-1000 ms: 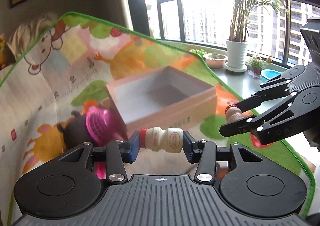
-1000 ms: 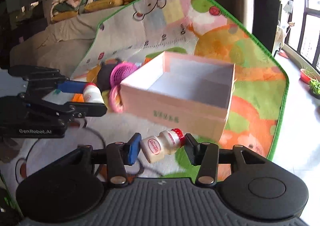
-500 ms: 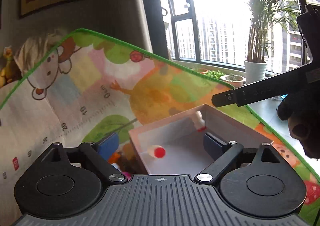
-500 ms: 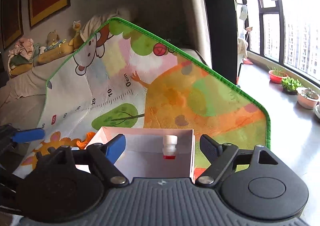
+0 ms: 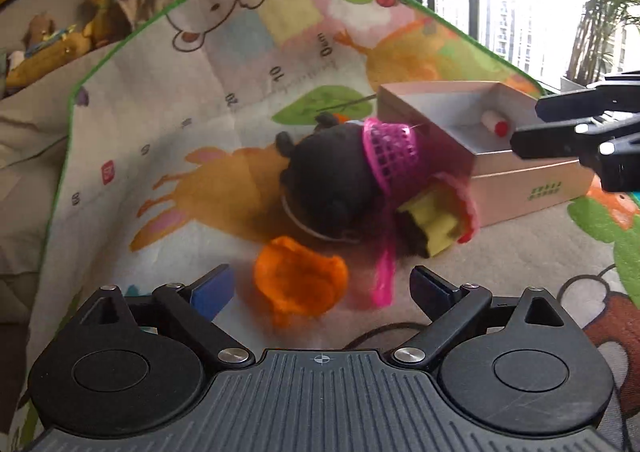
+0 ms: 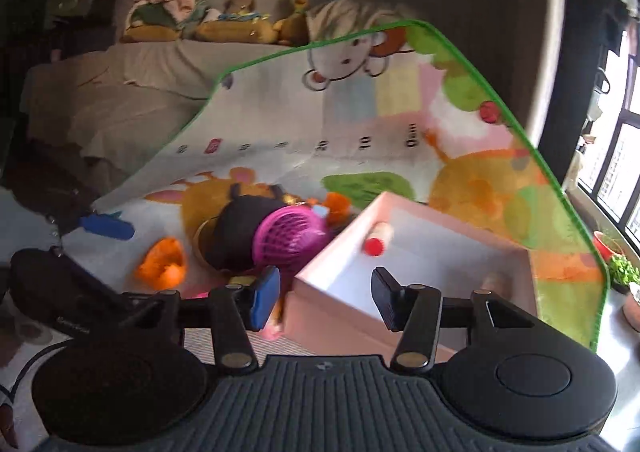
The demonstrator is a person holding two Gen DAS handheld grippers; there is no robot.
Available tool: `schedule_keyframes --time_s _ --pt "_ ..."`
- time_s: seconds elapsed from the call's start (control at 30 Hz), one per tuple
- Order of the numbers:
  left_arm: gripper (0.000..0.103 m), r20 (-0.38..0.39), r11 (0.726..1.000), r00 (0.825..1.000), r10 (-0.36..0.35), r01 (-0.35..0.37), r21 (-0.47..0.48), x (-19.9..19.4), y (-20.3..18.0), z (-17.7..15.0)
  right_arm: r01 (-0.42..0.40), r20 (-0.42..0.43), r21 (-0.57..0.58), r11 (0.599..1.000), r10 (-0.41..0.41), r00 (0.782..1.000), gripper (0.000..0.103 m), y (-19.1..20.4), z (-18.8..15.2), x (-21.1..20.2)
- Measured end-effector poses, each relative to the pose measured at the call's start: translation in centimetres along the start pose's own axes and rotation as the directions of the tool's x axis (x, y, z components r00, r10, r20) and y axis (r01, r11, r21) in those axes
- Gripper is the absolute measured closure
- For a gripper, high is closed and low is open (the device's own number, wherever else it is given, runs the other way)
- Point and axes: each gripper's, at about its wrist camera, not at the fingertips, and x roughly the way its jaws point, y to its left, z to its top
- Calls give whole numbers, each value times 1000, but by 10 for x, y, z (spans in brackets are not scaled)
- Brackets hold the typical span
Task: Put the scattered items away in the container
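A pink open box [image 5: 516,180] [image 6: 316,272] stands on the play mat. A small white bottle with a red cap [image 5: 496,123] [image 6: 376,240] lies inside it. Left of the box lies a pile: a black plush toy [image 5: 324,172] [image 6: 232,232], a magenta mesh basket [image 5: 392,150] [image 6: 288,236] and a yellow block [image 5: 432,218]. An orange toy [image 5: 298,280] [image 6: 162,264] lies nearest my left gripper [image 5: 320,288], which is open and empty just above it. My right gripper [image 6: 326,298] is open and empty over the box's near left corner; it also shows at the right of the left wrist view [image 5: 580,136].
The colourful play mat [image 5: 200,124] [image 6: 480,180] with a green border drapes up over a sofa. Stuffed toys [image 6: 224,18] sit on the sofa back. Windows and potted plants [image 6: 620,272] are at the right.
Both grippers let go of their bottles into the box and opened. They pulled back and swung left; the left now hovers over the orange toy, the right over the box corner.
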Motion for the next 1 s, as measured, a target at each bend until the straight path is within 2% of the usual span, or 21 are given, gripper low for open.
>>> schedule_keyframes --time_s 0.13,0.37,0.43,0.57,0.67,0.77,0.83,0.9,0.93,1.0 --pt "5 -8 998 999 43 -43 -46 -11 21 -11 8 -48 -80 997 -12 999 52 45 -9 26" --pt "3 6 995 1000 3 -3 -104 -26 36 -23 100 -80 -144 985 -112 990 52 80 -19 60" --pt "3 10 995 1000 -5 6 -101 -26 34 -22 125 -81 -166 978 -140 987 57 83 -19 63" --pt "3 22 995 1000 -23 25 -96 -20 29 -18 91 -90 -199 976 -111 990 58 76 -22 43" --pt "3 13 995 999 -41 42 -90 -13 25 -15 106 -86 -282 954 -135 987 59 68 -37 18" --pt "3 7 996 999 -53 53 -78 -8 18 -14 164 -68 -385 908 -205 977 60 60 -55 -5" --pt "3 5 996 998 -59 59 -74 -7 15 -13 211 -51 -448 869 -260 964 65 55 -66 -14" --pt "3 0 995 998 -61 61 -75 -6 12 -12 261 -28 -497 828 -315 949 64 51 -75 -17" --pt "3 -4 995 998 -62 61 -75 -5 10 -12 264 -30 -492 830 -319 947 64 48 -77 -19" --pt "3 -12 995 998 -66 65 -73 -5 7 -11 224 -55 -425 877 -272 961 57 42 -75 -23"
